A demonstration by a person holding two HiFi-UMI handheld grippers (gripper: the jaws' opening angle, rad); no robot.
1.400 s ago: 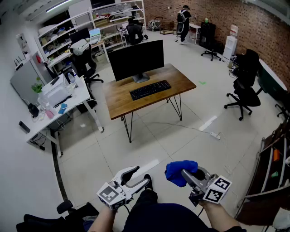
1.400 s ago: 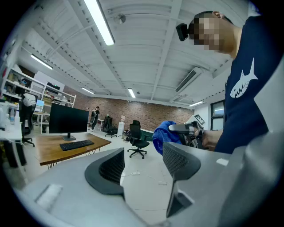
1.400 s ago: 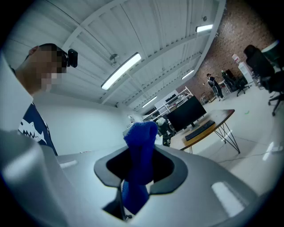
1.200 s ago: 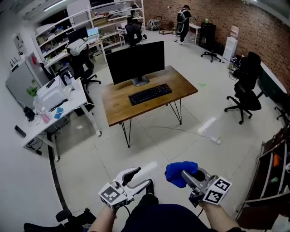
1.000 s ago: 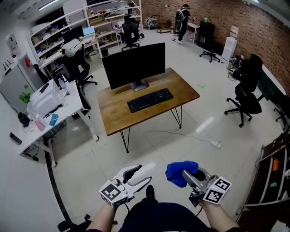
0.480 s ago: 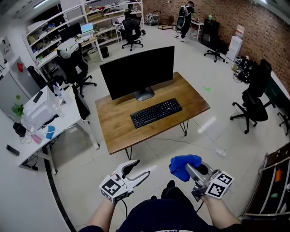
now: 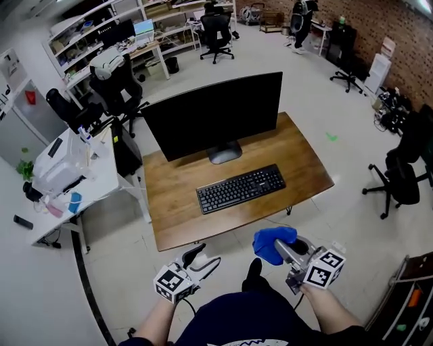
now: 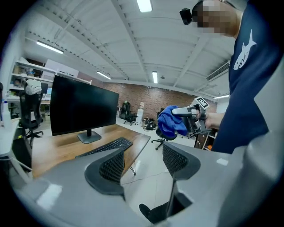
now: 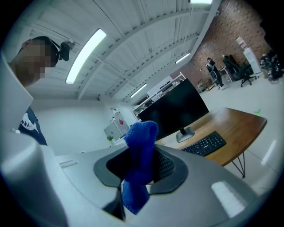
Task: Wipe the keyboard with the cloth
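Observation:
A black keyboard [image 7: 241, 188] lies on the wooden desk [image 7: 308, 157], in front of a large black monitor [image 7: 213, 116]. My right gripper [image 7: 277, 243] is shut on a blue cloth [image 7: 270, 241], held low and near the desk's front edge, to the right. In the right gripper view the cloth [image 9: 140, 164] hangs bunched between the jaws, with the keyboard [image 9: 204, 144] farther off. My left gripper [image 7: 201, 258] is open with nothing in it, just short of the desk's front edge. From the left gripper view I see the keyboard [image 8: 105, 146] and the cloth [image 8: 172, 123].
A white side table [image 7: 101, 182] with small items stands left of the desk. Office chairs [image 7: 115, 91] sit behind it, and another chair [image 7: 404, 169] stands at the right. Shelves line the back wall. A person [image 7: 300, 20] stands far off.
The desk and keyboard have come much closer in the head view. Both grippers keep their pose, the right one still holding the cloth.

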